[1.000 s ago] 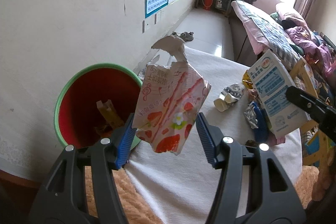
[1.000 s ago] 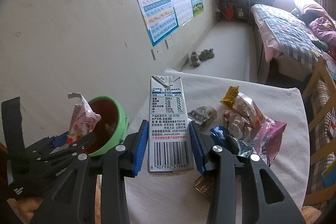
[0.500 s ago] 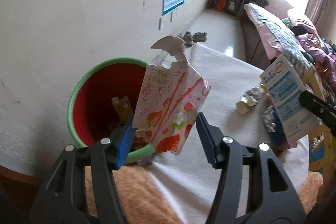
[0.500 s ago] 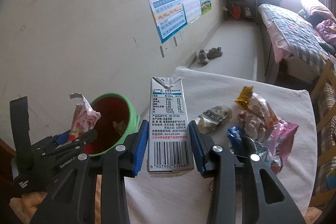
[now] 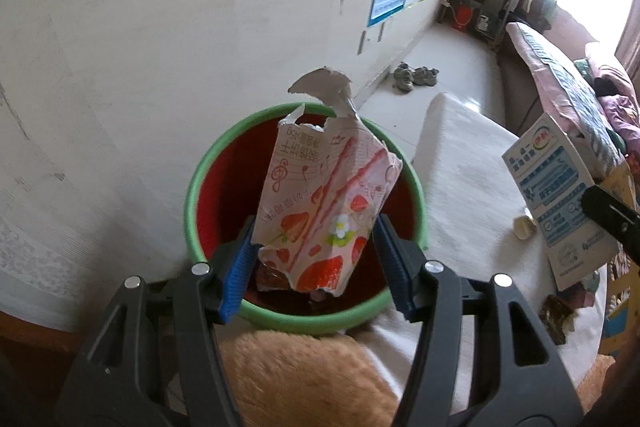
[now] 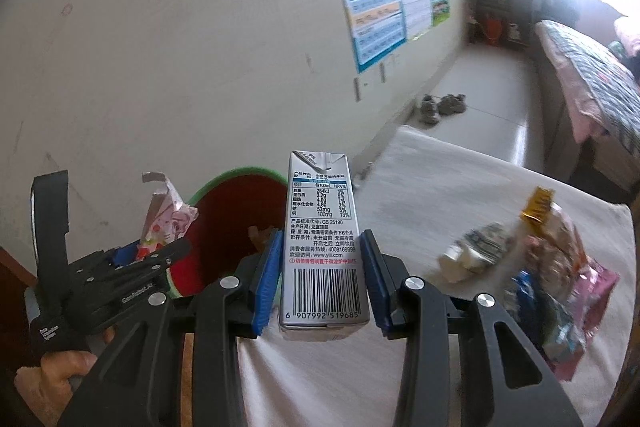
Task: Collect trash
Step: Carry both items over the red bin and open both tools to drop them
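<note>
My left tongs (image 5: 316,259) are clamped on a torn strawberry-print wrapper (image 5: 324,207), which hangs right above the open mouth of the green-rimmed red bin (image 5: 200,179); some scraps lie at the bottom, though I can't make out what they are. My right tongs (image 6: 322,281) are clamped on a grey milk carton (image 6: 322,247), held upright just beside the bin and above the table's near edge. The table wears a pale cloth (image 6: 420,187), and on it, well to the right, sits a heap of wrappers (image 6: 560,267) with a crumpled packet (image 6: 476,255) near it. Behind the bin is a plain whitish wall (image 5: 160,27) with posters (image 6: 380,15). A pair of shoes (image 6: 442,107) rests on the light floor, and a bed with a checked cover (image 6: 592,83) stands by the bright window.
</note>
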